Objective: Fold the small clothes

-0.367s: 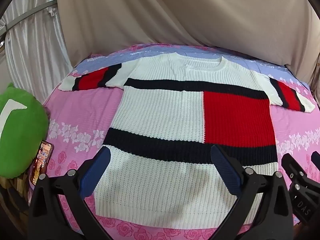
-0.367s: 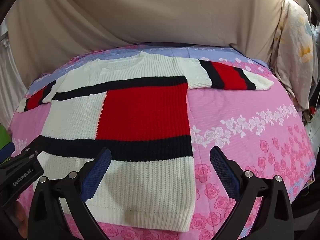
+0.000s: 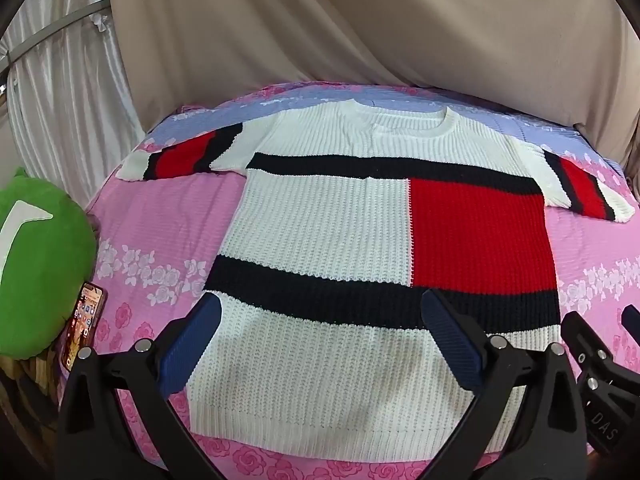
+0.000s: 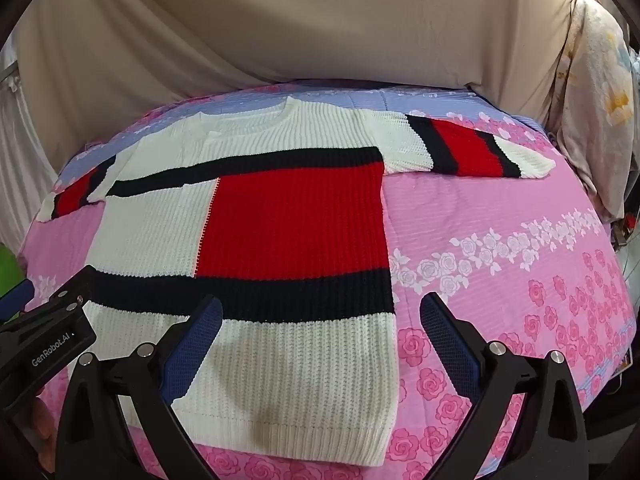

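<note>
Left wrist view: the left gripper (image 3: 320, 344), its blue ribbed pads spread wide and holding nothing, hangs over the lower hem of a chunky ribbed knit sweater in white with navy bands and a red block (image 3: 360, 240). The garment lies flat and unfolded on a pink rose-printed bedspread (image 3: 168, 232), hem nearest the tongs, round collar pointing straight away from them, both short sleeves stretched out to either side. A green plush cushion (image 3: 36, 264) and a smartphone with a lit screen (image 3: 84, 324) sit to the left of the tongs.

Right wrist view: the right gripper (image 4: 320, 344), jaws likewise apart and empty, hovers above the sweater's right hem corner (image 4: 372, 420). The sweater's long axis runs from the tongs up toward the beige draped cloth (image 4: 300, 28) behind the bed, its red-striped sleeve reaching out to the right.
</note>
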Motion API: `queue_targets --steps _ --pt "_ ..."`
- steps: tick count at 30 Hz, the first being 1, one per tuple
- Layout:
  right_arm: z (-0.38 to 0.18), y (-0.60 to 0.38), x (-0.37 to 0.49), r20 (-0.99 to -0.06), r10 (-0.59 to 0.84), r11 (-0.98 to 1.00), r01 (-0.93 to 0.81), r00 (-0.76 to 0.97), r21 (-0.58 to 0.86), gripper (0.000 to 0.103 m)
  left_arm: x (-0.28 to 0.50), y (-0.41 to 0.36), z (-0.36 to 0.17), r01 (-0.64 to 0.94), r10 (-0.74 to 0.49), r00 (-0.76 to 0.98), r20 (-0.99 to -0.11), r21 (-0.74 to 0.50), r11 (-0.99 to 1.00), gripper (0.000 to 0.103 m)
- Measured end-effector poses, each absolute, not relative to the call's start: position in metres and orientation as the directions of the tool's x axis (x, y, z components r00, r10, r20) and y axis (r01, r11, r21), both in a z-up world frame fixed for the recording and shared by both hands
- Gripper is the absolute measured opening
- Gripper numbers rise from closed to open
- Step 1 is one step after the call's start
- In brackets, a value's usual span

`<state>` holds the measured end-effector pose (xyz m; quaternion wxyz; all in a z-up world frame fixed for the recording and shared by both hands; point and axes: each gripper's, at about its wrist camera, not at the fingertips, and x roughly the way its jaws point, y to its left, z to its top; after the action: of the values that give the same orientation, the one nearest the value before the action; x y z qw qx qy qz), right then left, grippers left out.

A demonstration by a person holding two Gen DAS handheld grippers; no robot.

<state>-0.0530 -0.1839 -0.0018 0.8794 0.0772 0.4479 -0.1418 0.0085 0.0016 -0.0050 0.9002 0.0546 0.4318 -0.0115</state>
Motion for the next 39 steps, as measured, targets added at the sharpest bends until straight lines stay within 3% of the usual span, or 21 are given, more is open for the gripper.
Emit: queue_targets --steps 39 --pt "-0.013 -0.181 -0.04 -0.83 -0.176 0.955 0.295 0.529 -0.015 0.098 0.021 -0.002 -0.026 0.045 0.06 0.584 -0.81 0.106 0.993 0.098"
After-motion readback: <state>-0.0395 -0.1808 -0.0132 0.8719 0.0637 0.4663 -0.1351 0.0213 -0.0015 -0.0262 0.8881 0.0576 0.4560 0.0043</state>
